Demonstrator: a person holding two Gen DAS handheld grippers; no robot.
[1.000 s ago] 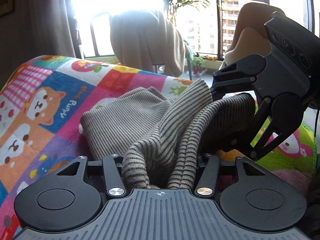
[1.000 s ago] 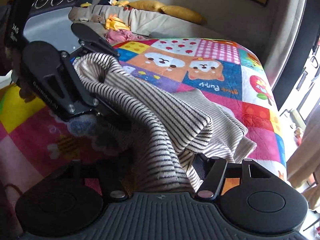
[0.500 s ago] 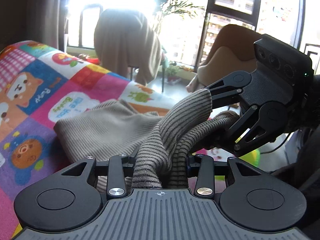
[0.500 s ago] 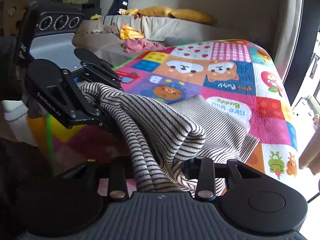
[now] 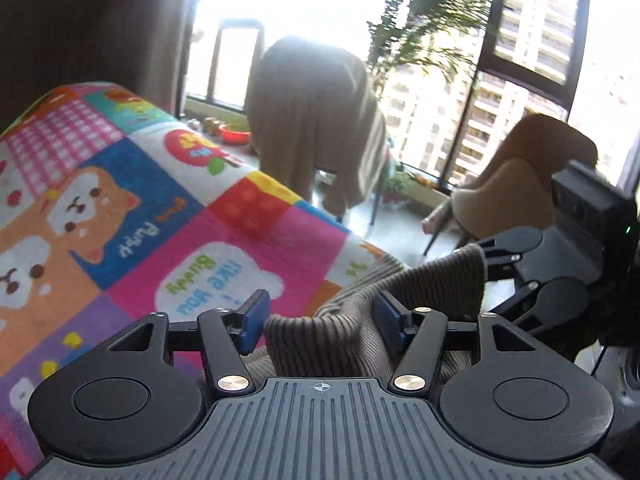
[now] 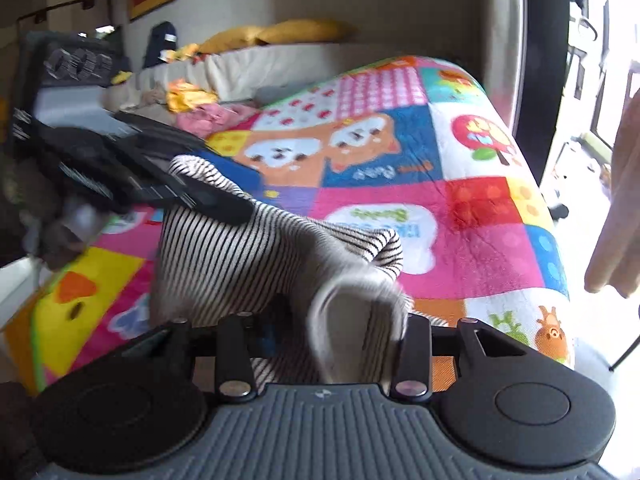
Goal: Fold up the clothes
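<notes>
Two handheld grippers share one striped garment over a bright patchwork blanket.

Left wrist view: the left gripper (image 5: 320,320) points slightly down, its blue-padded fingers (image 5: 253,320) standing apart and opening. A fold of the striped garment (image 5: 340,340) rises between them, but a gap shows on the left side and the pads do not press on it. Ahead and to the right, the right gripper (image 5: 486,276) comes in from the right edge with its black fingers closed on the garment's upper edge. Beneath and to the left of the left gripper spreads the blanket (image 5: 132,216), with cartoon puppies, a red apple square and pink patches. Further ahead, past the blanket's edge, stands a chair draped in beige cloth (image 5: 316,128) before sunlit windows, with a tan armchair (image 5: 520,168) to its right.

Right wrist view: the right gripper (image 6: 324,340) is clamped on a bunched, blurred fold of the striped garment (image 6: 248,252), which fills the space between its fingers. The cloth stretches ahead and to the left, up to the left gripper (image 6: 208,200), which is blurred here. The blanket (image 6: 460,208) lies ahead and to the right. Beyond it, a sofa (image 6: 280,64) carries yellow cushions (image 6: 288,32) and a loose pile of pink and yellow clothes (image 6: 200,108). No container appears in either view.
</notes>
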